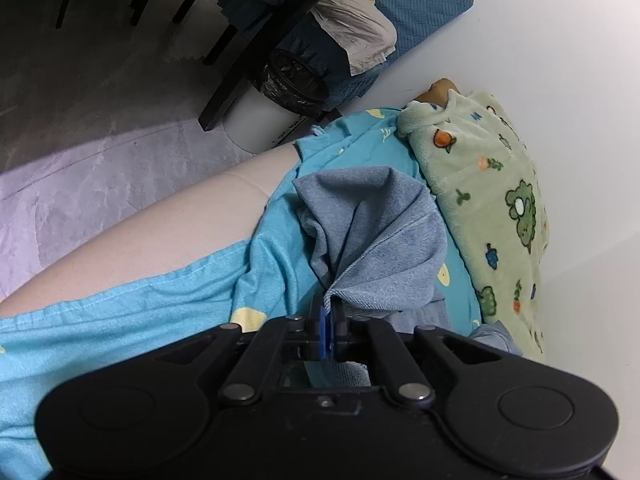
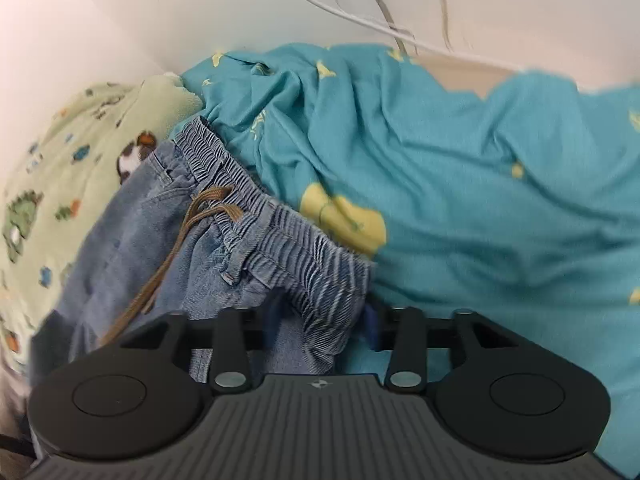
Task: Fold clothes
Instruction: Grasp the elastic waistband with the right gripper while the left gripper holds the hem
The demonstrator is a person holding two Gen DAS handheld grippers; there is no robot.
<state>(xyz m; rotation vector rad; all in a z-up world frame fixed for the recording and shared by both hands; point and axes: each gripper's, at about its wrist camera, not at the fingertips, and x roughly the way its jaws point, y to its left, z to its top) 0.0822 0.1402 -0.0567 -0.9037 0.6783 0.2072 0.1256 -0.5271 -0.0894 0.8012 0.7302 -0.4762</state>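
A: Left gripper (image 1: pixel 329 322)?
B: Jaws pinched on a hem of the denim trousers (image 1: pixel 380 232), which rise toward twelve o'clock over the teal sheet (image 1: pixel 140 308).
A: Right gripper (image 2: pixel 320 320)?
B: Fingers spread either side of the elastic waistband (image 2: pixel 280 236); clamped or not, I cannot tell. Green blanket (image 2: pixel 60 184) at ten.

Off the bed you have grey floor (image 1: pixel 80 92), black chair legs (image 1: pixel 224 36), a bin (image 1: pixel 292 80) lined with a black bag beside them, and a blue mat (image 1: pixel 424 4) against the white wall (image 1: pixel 560 60). White cables (image 2: pixel 360 16) hang down that wall.
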